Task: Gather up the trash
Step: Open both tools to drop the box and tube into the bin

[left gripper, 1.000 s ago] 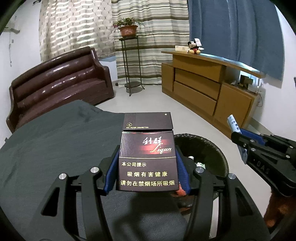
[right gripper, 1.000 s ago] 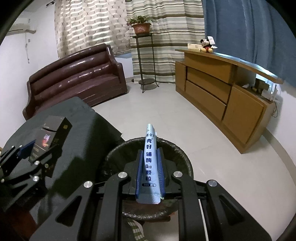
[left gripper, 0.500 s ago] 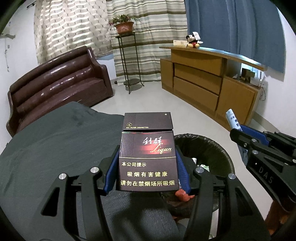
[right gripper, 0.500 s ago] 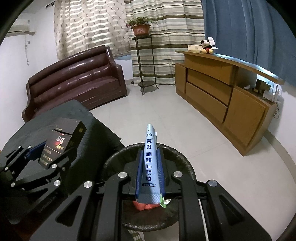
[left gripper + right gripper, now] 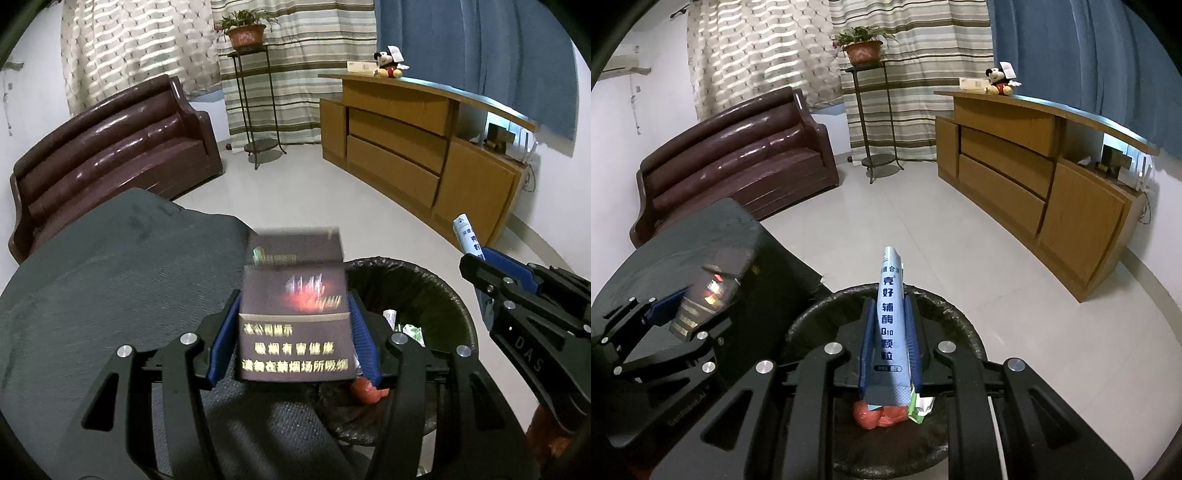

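Pinching a light, stiff cigarette box [image 5: 293,325] by its sides in the left gripper [image 5: 293,343] – a thin, bendy packet [image 5: 891,328] in the right gripper [image 5: 888,354] – over the bin [image 5: 964,325].

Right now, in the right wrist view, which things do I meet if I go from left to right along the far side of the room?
Dark brown leather sofa → black metal plant stand with a potted green plant → long light brown wooden cabinet, with a small Mickey Mouse plush toy on its top.

cigarette pack [image 5: 293,325]: print blurred, lower centre
trash bin [image 5: 955,325]: near rim hidden behind sachet [image 5: 891,332]
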`<state>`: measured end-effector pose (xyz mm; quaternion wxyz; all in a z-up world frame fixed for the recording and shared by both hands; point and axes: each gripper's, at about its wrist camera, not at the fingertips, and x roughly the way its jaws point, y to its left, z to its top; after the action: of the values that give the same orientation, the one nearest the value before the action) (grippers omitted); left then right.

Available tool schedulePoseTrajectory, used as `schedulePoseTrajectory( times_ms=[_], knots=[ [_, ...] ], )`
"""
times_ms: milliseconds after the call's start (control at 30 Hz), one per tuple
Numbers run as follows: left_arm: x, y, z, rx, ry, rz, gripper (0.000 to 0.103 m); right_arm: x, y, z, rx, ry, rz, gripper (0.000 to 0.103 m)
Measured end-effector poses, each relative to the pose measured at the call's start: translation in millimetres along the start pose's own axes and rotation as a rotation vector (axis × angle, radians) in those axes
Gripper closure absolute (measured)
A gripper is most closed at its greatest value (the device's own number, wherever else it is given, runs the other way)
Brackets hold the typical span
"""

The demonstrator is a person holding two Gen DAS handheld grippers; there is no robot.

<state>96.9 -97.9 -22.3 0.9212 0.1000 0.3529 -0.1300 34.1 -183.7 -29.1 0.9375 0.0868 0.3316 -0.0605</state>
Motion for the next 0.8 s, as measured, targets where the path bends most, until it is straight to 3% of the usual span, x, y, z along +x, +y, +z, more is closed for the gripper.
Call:
schedulePoseTrajectory(
  times_ms=[100, 133, 433, 600, 667, 800],
  knots=[
    [2, -2, 3, 0.003, 0.007, 0.002, 0.041, 2, -4, -1, 0.010, 0.006, -0.001, 0.081],
    [2, -2, 3, 0.002, 0.007, 0.003, 0.039, 3, -4, 0, 0.013, 0.006, -0.001, 0.075],
    [2, -3, 4, 0.000, 0.001, 0.008, 0.033, 1, -7, 1, 0.025, -0.005, -0.006, 0.065],
    [2, -3, 3, -0.003, -0.008, 0.009, 0.032, -3, -8, 2, 0.024, -0.021, -0.020, 0.057],
    [1, -2, 1, -0.007, -0.014, 0.012, 0.031, -6, -8, 2, 0.021, -0.033, -0.029, 0.050],
    [-6, 1, -2, -0.007, -0.034, 0.024, 0.026, -14, -7, 2, 0.009, -0.056, -0.044, 0.046]
  ],
)
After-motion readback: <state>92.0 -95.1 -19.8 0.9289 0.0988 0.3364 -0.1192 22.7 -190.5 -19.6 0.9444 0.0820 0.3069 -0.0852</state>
